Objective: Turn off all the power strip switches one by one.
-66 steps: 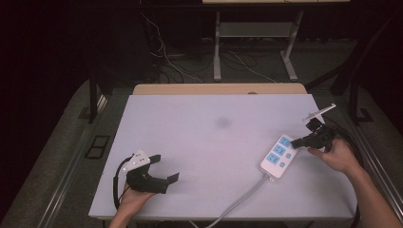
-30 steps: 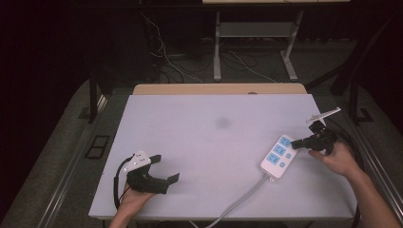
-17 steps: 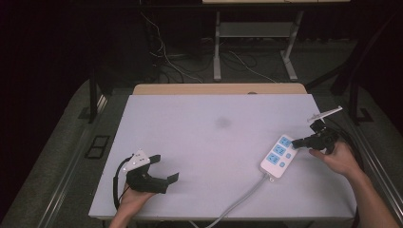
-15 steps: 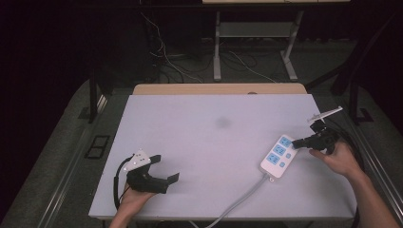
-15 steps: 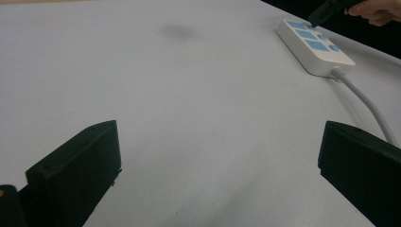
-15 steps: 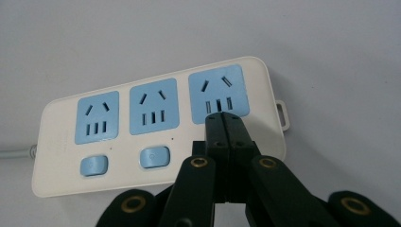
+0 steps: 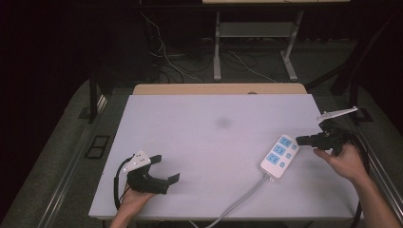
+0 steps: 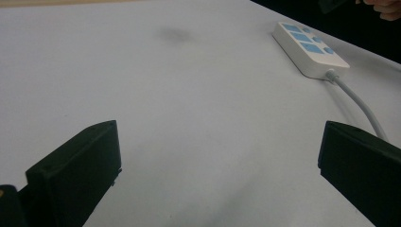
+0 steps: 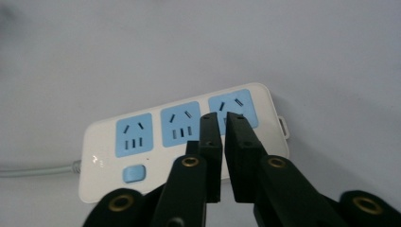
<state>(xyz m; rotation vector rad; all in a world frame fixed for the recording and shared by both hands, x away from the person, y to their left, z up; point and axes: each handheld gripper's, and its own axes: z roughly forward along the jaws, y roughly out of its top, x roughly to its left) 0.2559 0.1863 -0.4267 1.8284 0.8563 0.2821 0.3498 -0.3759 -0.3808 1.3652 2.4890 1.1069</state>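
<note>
A white power strip with three blue sockets and a blue button lies flat on the white desk, near its right edge. Its grey cord runs off toward the front edge of the desk.

The right gripper sits just beside the far end of the power strip, held by the right hand. In the right gripper view its fingers have just been opening a tiny bit. There is only a thin gap between them, and nothing is in that gap. They hang just over the socket at the end of the strip, and I cannot tell if they touch it.

The left gripper rests on the desk at the front left, well apart from the strip. Its fingers are wide open and hold nothing
</note>
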